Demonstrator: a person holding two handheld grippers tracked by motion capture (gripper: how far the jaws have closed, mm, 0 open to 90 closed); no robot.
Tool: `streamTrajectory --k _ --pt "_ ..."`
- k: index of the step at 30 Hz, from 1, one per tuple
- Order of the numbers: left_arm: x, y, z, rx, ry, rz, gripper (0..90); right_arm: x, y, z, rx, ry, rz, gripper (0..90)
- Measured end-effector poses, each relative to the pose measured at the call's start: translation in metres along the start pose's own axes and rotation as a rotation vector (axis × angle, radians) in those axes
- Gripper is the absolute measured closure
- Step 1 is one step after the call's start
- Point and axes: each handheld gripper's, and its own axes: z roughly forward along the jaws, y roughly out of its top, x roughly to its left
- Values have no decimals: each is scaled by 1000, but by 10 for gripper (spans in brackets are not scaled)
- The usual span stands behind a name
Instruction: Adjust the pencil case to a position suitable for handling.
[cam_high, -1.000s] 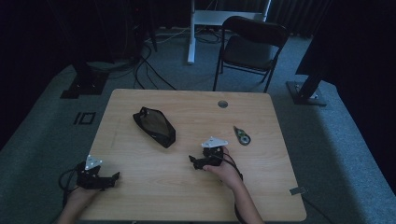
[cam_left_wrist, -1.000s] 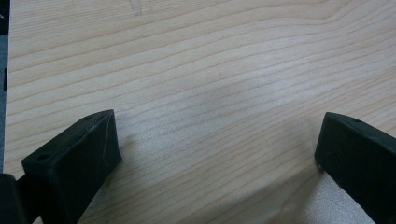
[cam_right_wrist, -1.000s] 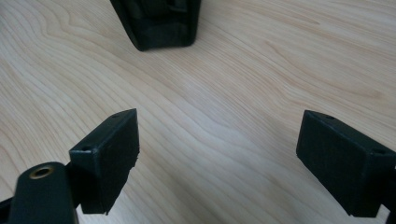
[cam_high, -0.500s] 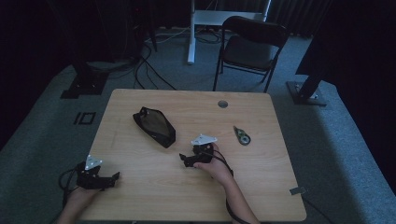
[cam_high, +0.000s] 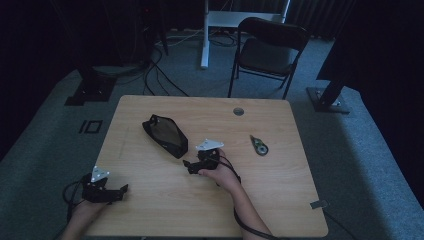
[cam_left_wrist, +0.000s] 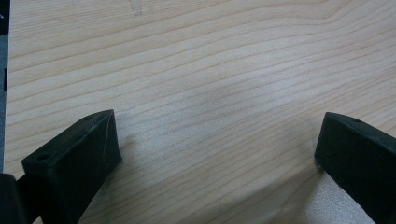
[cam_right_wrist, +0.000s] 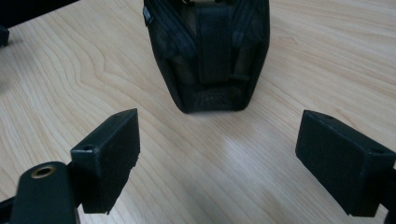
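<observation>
Closing in on the black pouch (cam_right_wrist: 208, 56) at mid-table: right gripper (cam_high: 192, 165) at its five o'clock end, jaws spread wide, empty. Left gripper (cam_high: 120, 191) parked at seven o'clock, likewise spread. Next, probably: ease forward, straddle the pouch's near end, squeeze.

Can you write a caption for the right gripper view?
Open right gripper faces a black pouch on the wooden table.

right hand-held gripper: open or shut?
Open. The right hand-held gripper has jaws set wide apart, with bare table between them, just short of the black pouch.
</observation>
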Motion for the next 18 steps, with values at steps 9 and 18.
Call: streamTrajectory --k 9,18 --pt "0 0 0 0 0 0 0 3 6 8 -16 -3 -10 208" --pt "0 0 0 0 0 0 0 0 14 14 -39 28 -27 462"
